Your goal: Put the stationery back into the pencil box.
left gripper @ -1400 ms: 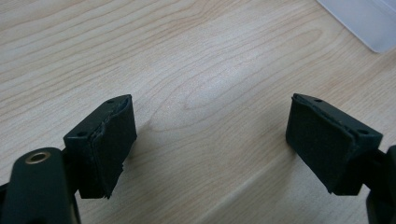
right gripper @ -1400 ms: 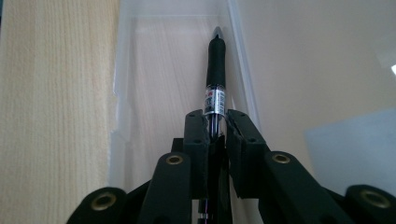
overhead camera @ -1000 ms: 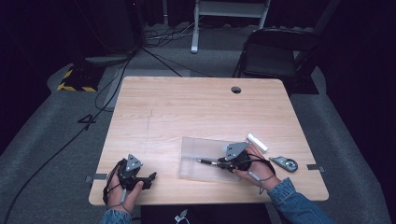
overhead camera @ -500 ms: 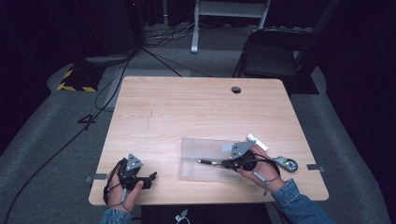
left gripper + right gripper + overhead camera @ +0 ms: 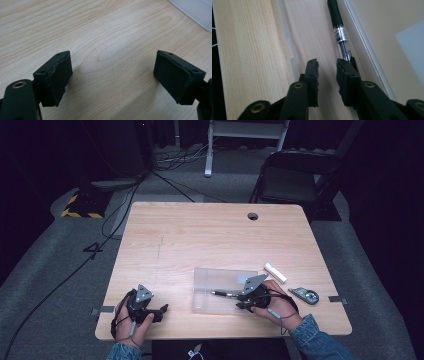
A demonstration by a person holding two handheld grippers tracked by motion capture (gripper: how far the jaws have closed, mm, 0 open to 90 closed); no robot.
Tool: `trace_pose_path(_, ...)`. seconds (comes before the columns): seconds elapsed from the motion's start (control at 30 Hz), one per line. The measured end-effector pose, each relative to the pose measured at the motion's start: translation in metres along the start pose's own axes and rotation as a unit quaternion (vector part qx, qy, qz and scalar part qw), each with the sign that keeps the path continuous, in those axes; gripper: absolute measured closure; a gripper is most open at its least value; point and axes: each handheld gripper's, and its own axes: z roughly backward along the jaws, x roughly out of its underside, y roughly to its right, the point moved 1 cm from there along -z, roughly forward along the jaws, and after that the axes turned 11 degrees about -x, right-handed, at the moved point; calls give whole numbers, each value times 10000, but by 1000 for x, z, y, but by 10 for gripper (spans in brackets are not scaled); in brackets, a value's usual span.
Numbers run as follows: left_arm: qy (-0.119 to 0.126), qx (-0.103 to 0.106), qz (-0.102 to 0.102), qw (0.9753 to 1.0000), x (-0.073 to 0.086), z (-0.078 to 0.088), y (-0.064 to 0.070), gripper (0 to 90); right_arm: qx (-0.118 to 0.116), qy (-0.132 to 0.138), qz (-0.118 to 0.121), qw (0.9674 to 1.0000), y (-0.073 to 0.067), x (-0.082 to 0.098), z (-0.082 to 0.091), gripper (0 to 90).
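Pen (image 5: 339, 27), slim with a black rubbery grip and clear barrel, lies inside the shallow clear plastic tray (image 5: 220, 279) on the pale wood-grain worktop (image 5: 200, 240). The right gripper (image 5: 327, 75) has just been opening; its padded jaws stand slightly parted, apparently letting go, the pen's rear end hidden behind one jaw. The left gripper (image 5: 112, 75) rests released, empty.

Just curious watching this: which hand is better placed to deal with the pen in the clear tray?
The right. Its gripper is at the clear tray, jaws slightly apart, the pen beside one pad. The left gripper rests open on bare table, away from the tray.
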Motion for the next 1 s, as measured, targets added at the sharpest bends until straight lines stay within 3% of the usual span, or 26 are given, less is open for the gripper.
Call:
trace_pose_path(0.2,0,-2,-1,10000,0,0,0,159,-9,74,40,10000,2,1,-1,573)
trace_pose_path(0.47,0,-1,0,10000,0,0,0,159,-38,87,2,10000,3,1,-1,567)
trace_pose_path(0.63,0,-1,0,10000,0,0,0,159,-138,90,-81,9998,3,2,2,632)
trace_pose_path(0.87,-1,12,-13,10000,0,0,0,158,-83,323,-128,9994,3,1,18,631)
trace_pose_path(1.0,-22,36,-49,10000,-1,-1,-1,152,69,450,-263,9986,5,4,33,607)
